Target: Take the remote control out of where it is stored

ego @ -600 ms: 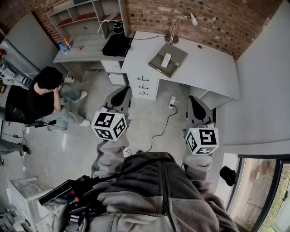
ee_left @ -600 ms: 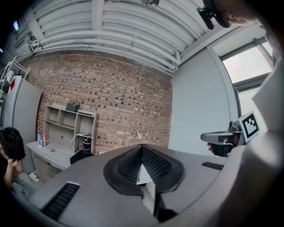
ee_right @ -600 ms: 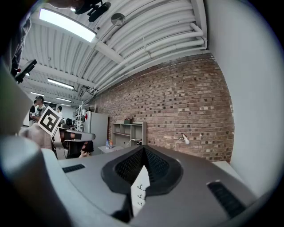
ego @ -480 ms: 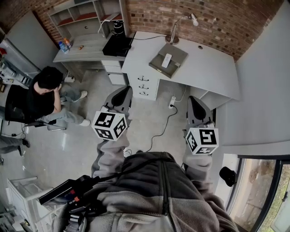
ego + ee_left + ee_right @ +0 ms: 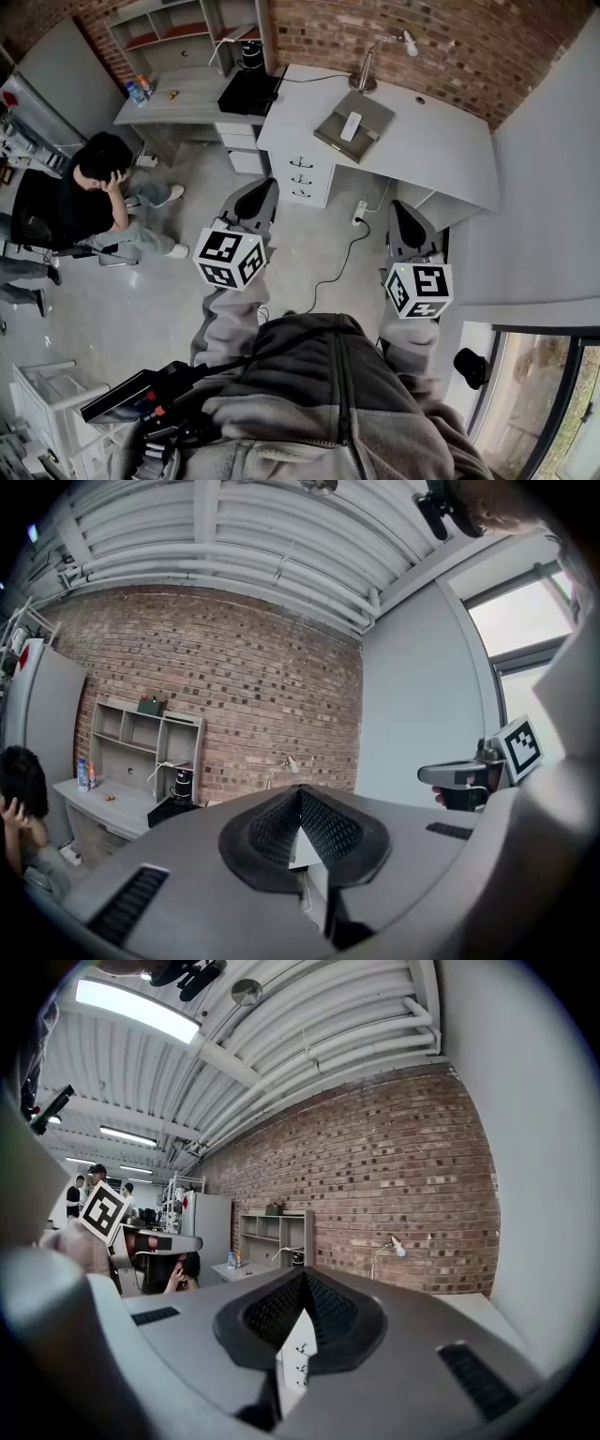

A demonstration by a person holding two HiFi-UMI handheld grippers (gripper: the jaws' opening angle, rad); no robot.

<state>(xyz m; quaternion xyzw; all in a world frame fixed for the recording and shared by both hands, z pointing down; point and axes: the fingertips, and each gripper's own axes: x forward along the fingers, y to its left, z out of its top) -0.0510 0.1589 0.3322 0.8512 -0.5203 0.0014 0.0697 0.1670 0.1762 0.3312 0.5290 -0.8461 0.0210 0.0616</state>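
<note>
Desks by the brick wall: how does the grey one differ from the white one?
The grey desk carries a shelf unit, bottles and a black box; the white desk carries a lamp and a flat grey case with the white remote control on top. A seated person is next to the grey desk; nobody sits at the white desk. Both stand against the brick wall.

Showing white remote control [image 5: 347, 126] on grey box [image 5: 371, 114] | white desk [image 5: 441, 155] | red-brown brick-patterned far wall [image 5: 459, 47]
</note>
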